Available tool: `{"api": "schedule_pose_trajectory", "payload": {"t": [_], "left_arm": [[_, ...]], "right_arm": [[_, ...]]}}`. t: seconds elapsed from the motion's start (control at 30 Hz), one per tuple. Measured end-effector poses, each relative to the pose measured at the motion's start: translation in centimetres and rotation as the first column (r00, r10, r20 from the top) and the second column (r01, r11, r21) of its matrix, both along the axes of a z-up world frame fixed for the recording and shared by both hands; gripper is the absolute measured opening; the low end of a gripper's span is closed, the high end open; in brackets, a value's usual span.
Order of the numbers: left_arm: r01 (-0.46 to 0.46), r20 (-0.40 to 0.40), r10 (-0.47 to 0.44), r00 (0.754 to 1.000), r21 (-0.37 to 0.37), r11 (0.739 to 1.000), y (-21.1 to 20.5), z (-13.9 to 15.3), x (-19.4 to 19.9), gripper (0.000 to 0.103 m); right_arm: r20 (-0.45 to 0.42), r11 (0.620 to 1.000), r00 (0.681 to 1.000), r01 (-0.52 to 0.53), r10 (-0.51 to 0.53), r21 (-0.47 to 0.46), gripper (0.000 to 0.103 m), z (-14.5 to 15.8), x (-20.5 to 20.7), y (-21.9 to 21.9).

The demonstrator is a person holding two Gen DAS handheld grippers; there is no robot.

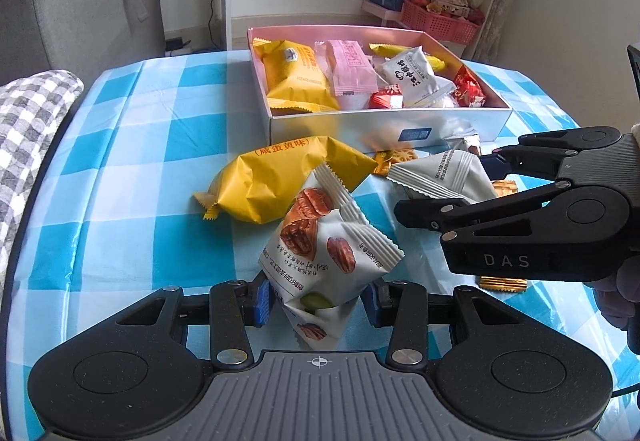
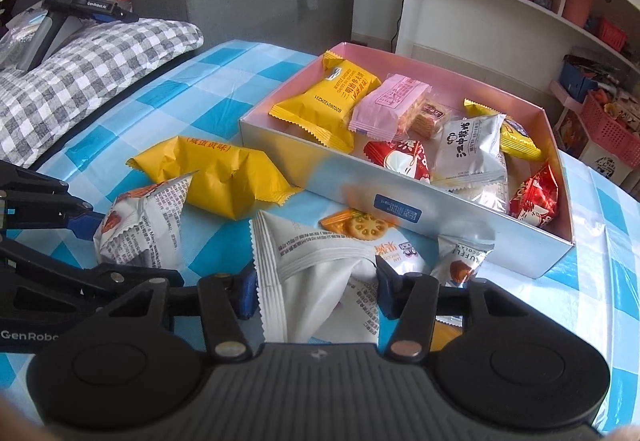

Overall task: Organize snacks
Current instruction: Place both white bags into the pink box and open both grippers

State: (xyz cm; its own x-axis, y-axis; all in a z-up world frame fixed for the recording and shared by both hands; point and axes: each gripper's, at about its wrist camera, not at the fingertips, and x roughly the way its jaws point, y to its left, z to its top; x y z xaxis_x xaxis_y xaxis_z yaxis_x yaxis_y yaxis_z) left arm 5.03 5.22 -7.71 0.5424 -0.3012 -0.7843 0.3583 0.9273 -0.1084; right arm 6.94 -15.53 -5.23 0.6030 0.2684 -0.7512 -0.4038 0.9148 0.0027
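Note:
My left gripper (image 1: 318, 301) is shut on a white pecan packet (image 1: 320, 241), which it pinches at its lower end just above the blue checked tablecloth. The right wrist view shows this gripper (image 2: 136, 247) and the packet (image 2: 140, 225) at the left. My right gripper (image 2: 316, 293) is shut on a white cracker packet (image 2: 316, 261), whose wrapper creases between the blue pads. From the left wrist view, that gripper (image 1: 444, 185) reaches in from the right with the packet (image 1: 440, 173). A pink-lined box (image 1: 360, 129) holding several snacks stands behind. A yellow packet (image 1: 280, 177) lies in front of it.
An orange lotus-cracker packet (image 2: 360, 227) and a small truffle packet (image 2: 460, 261) lie by the box's front wall (image 2: 320, 177). A grey checked cushion (image 2: 80, 89) lies left of the table. White shelves with pink baskets (image 1: 440, 21) stand behind, beside a grey sofa (image 1: 80, 13).

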Motion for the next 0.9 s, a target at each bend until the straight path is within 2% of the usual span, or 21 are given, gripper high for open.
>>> {"api": "schedule_pose_trajectory", "payload": {"t": [0.33, 0.5, 0.7, 0.9], "left_arm": [[0.019, 0.035, -0.018, 0.999, -0.050, 0.999, -1.1, 2.2, 0.1, 0.040], [-0.003, 0.060, 0.008, 0.998, -0.088, 0.996, -1.9, 3.9, 0.9, 0.040], [-0.038, 0.088, 0.045, 0.995, -0.076, 0.996, -3.4, 5.5, 4.2, 0.040], [-0.072, 0.069, 0.077, 0.995, -0.075, 0.995, -4.4, 5.9, 8.5, 0.040]], "right_arm": [[0.007, 0.993, 0.997, 0.073, -0.074, 0.090, 0.050, 2.4, -0.3, -3.1], [0.032, 0.981, 0.990, 0.131, -0.137, 0.142, 0.050, 3.8, 0.1, -5.1], [0.043, 0.940, 0.958, 0.268, -0.283, 0.213, 0.050, 5.1, 2.5, -8.8], [-0.005, 0.887, 0.927, 0.360, -0.375, 0.289, 0.050, 4.6, 5.3, -11.7]]}}
